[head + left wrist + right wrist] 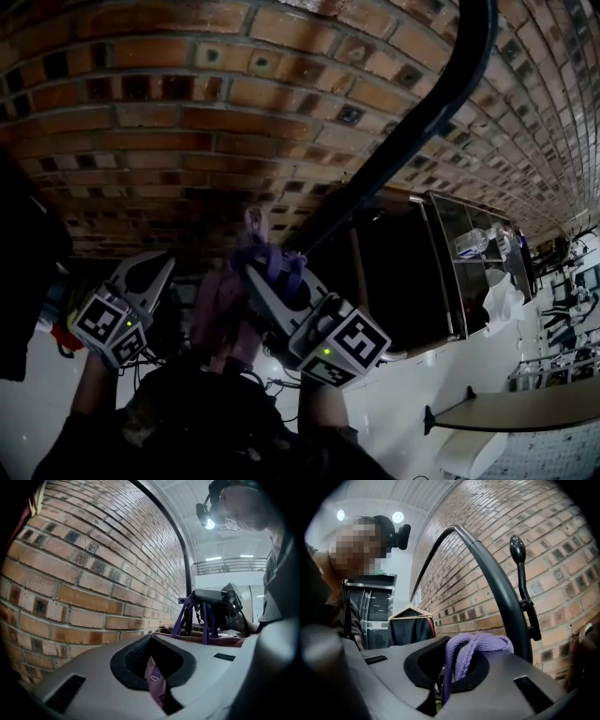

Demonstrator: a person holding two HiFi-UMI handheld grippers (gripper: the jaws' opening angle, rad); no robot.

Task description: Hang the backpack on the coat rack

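Woven purple strap (480,646) of the soft pink backpack (220,309) sits pinched in the right gripper (455,663), held level just beside the smooth, curved black coat rack (497,583). The left gripper (152,660), level too and farther from the coat rack, nips the backpack's pink fabric.

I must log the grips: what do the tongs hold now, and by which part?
The right tongs grip the backpack by its purple top loop; the left tongs seem to pinch its pink fabric.
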